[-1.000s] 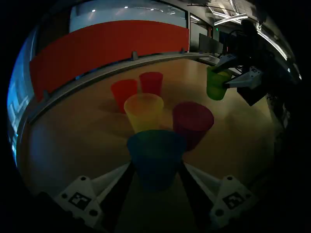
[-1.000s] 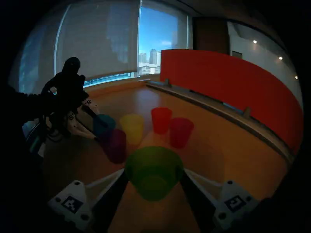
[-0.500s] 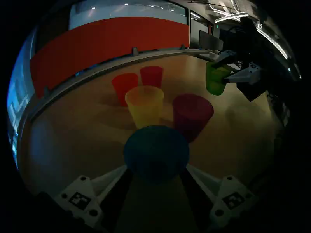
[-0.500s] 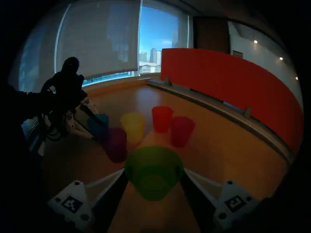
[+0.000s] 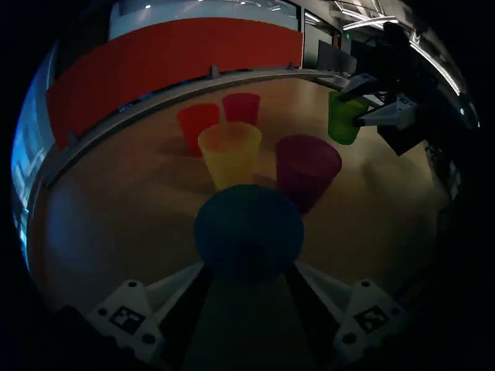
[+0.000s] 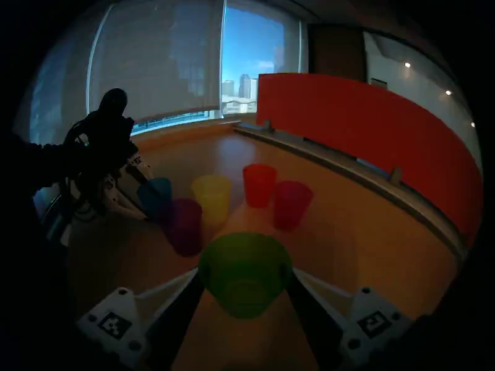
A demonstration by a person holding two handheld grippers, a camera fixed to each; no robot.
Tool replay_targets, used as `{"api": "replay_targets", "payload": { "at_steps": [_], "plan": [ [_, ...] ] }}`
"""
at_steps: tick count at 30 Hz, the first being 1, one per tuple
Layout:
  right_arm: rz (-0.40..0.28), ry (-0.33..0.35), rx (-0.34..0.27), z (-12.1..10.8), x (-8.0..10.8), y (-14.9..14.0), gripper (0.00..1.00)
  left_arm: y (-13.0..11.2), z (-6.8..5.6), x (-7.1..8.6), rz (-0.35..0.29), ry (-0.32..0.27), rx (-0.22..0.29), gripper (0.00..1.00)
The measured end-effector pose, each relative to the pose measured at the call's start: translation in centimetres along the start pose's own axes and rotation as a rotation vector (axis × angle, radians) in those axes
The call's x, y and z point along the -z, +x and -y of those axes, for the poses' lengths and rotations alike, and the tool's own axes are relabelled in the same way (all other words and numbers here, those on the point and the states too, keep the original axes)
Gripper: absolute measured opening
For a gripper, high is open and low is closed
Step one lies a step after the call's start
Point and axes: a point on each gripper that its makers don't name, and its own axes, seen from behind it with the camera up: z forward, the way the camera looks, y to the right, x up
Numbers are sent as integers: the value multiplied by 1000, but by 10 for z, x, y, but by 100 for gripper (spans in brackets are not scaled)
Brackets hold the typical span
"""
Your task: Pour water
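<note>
Wooden counter (image 5: 117, 204) under dim light, with a red partition (image 5: 173, 55) running along its far edge. Sweeping across the left gripper view, an orange cup (image 5: 198, 123) stands just behind the yellow cup (image 5: 230, 151) on its left. A pink cup (image 5: 241, 107) stands just behind it on the right, and those two are side by side. Nearer than the yellow cup, dead centre, the left claw (image 5: 249, 267) has both fingers pressed on a blue cup (image 5: 249, 226), and the cup's tilt is hard to judge. Just right of the yellow cup sits a purple cup (image 5: 307, 170). Farther right, well apart from the yellow cup, the right claw (image 5: 350, 109) carries a green cup (image 5: 341, 123).

Over to the right gripper view, where a bright window (image 6: 260, 62) glows behind. The blue cup (image 6: 154, 195) sits left of the yellow cup (image 6: 212, 196), between the left claw's fingers. Up close, the right claw (image 6: 245, 278) is clamped on the green cup (image 6: 245, 266). It is too dim to tell whether any cup holds water.
</note>
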Motion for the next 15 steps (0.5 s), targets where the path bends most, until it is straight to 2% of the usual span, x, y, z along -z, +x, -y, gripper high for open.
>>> {"api": "replay_targets", "payload": {
  "at_steps": [6,15],
  "plan": [
    [28,8,-11,1,-7,-10,90,-8,0,6,13,11,-12,79],
    [67,29,-21,6,-18,-25,90,-19,3,25,4,40,1,79]
  ]
}}
